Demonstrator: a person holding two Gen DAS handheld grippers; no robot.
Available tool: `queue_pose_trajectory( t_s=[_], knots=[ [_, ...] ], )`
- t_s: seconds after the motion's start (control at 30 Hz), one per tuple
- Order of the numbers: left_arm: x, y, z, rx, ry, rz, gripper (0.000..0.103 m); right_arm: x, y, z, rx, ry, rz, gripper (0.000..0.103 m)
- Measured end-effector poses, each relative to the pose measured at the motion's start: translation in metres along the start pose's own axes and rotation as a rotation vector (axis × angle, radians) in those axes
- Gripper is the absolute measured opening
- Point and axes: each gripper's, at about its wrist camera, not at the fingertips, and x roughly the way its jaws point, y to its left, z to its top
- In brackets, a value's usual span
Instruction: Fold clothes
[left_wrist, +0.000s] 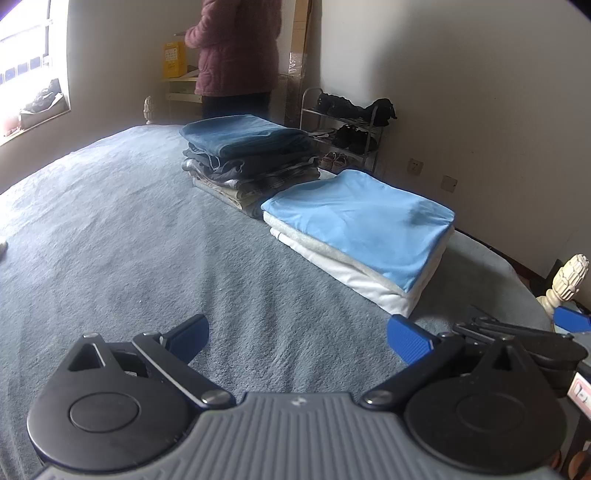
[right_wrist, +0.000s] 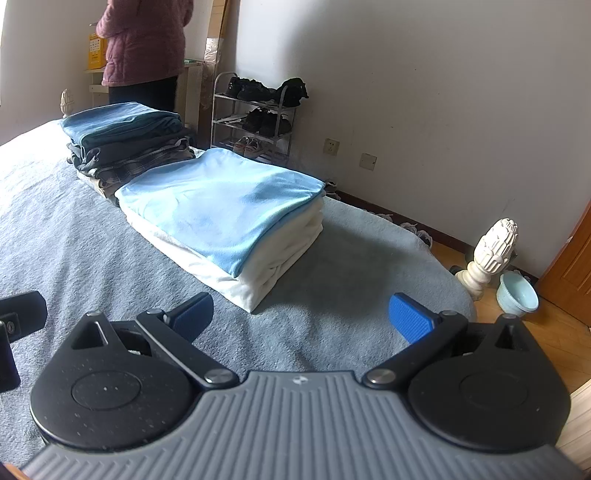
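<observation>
A folded light blue and white garment lies on the grey-blue bed cover, near the bed's right side; it also shows in the right wrist view. Behind it stands a stack of darker folded clothes topped by a blue piece, also in the right wrist view. My left gripper is open and empty above the cover, short of the folded garment. My right gripper is open and empty, just in front of the garment's near corner. The right gripper also shows at the right edge of the left wrist view.
A person in a maroon jacket stands beyond the bed's far end. A shoe rack stands against the wall. A white carved bedpost marks the near right corner, with a light blue bowl on the wooden floor beside it.
</observation>
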Motion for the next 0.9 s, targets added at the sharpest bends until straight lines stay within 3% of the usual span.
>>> queue_pose_trajectory(
  t_s=[0.9],
  knots=[
    [-0.0033,0.0060,0.0020,-0.013,-0.002,0.009,0.103,-0.0009,0.0035,-0.0004,-0.005,0.003,0.001,0.102]
  ],
)
